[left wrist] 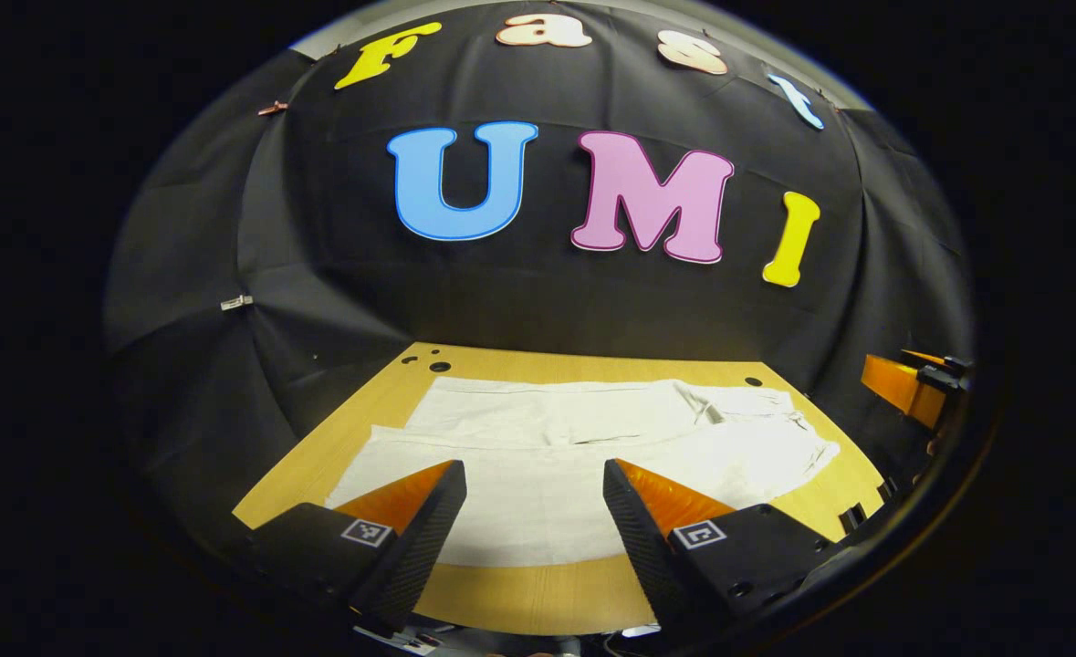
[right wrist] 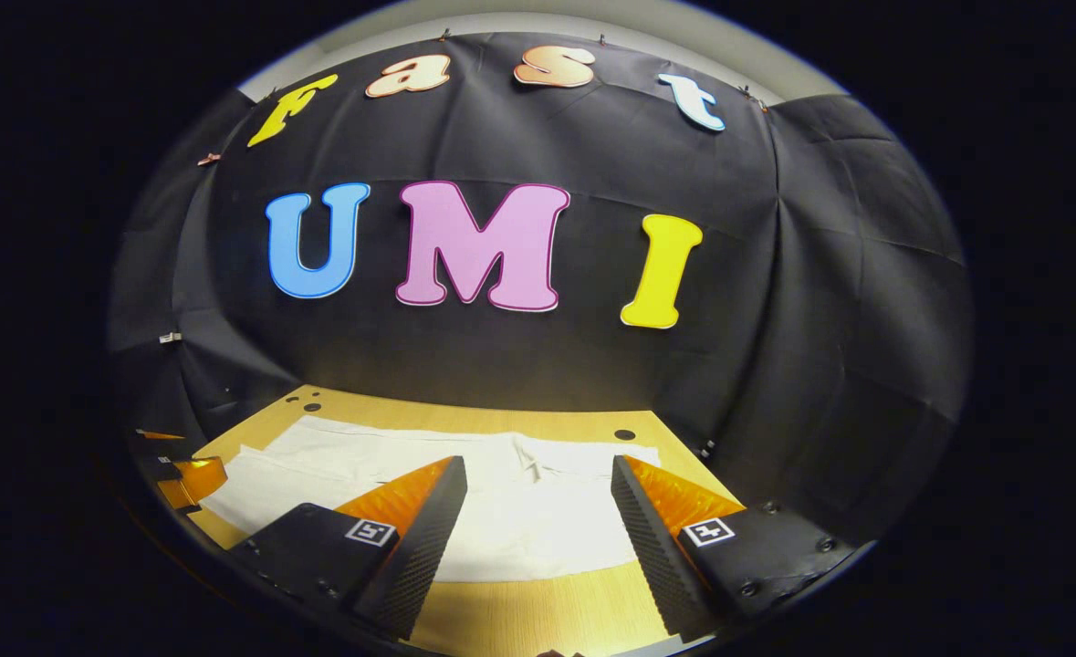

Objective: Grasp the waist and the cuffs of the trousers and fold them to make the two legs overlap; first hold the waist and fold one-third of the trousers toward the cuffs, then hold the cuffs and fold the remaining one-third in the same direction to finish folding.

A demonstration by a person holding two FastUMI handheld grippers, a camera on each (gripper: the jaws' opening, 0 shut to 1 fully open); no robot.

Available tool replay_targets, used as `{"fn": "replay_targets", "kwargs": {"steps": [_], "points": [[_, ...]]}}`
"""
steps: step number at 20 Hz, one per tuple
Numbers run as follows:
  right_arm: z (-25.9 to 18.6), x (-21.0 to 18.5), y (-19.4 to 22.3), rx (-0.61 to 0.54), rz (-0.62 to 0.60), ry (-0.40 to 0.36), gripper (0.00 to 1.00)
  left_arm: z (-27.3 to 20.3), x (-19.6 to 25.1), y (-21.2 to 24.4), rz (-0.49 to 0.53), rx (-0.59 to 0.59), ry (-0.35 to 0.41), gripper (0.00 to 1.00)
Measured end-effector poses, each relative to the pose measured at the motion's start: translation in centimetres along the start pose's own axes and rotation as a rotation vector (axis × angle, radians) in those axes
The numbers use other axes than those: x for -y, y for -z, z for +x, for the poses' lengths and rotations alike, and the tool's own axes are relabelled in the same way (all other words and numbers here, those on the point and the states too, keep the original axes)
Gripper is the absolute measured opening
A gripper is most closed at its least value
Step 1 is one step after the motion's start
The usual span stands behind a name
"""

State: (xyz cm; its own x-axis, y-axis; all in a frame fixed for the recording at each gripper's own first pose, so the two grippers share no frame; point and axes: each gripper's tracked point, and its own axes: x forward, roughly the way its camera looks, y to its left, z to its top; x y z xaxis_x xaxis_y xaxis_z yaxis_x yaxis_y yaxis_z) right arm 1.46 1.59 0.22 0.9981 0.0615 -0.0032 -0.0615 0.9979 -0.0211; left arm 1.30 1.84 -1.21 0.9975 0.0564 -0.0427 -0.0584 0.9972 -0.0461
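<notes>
White trousers (left wrist: 583, 456) spread flat on the wooden table (left wrist: 538, 598), legs side by side, likely laid out smooth so waist and cuffs are easy to pinch. Not folded yet.

Left claw (left wrist: 535, 497) wide open, holding nothing, hanging above the near edge of the cloth, trousers just ahead and below. Right claw (right wrist: 538, 493) also wide open and empty, over the waist end, crotch seam straight in front. Other claw peeking far out to the side in each view.

Hand-held gripper (right wrist: 538, 511) open above white trousers (right wrist: 538, 511) on table (right wrist: 538, 611).
</notes>
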Motion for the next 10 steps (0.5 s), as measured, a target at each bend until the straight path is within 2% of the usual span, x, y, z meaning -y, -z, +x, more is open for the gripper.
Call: {"fn": "replay_targets", "kwargs": {"steps": [3,7,10], "points": [[0.6,0.0,-0.2,0.009,-0.013,-0.011,0.98,0.7,-0.6,-0.9,0.03,0.027,-0.028,0.96],[2.0,1.0,-0.4,0.013,0.001,-0.026,0.98,2.1,-1.7,-2.2,-0.022,0.04,-0.074,0.96],[3.3,1.7,0.0,0.008,-0.027,-0.066,0.98,2.8,-1.9,-3.0,-0.013,0.059,-0.105,0.96]]}}
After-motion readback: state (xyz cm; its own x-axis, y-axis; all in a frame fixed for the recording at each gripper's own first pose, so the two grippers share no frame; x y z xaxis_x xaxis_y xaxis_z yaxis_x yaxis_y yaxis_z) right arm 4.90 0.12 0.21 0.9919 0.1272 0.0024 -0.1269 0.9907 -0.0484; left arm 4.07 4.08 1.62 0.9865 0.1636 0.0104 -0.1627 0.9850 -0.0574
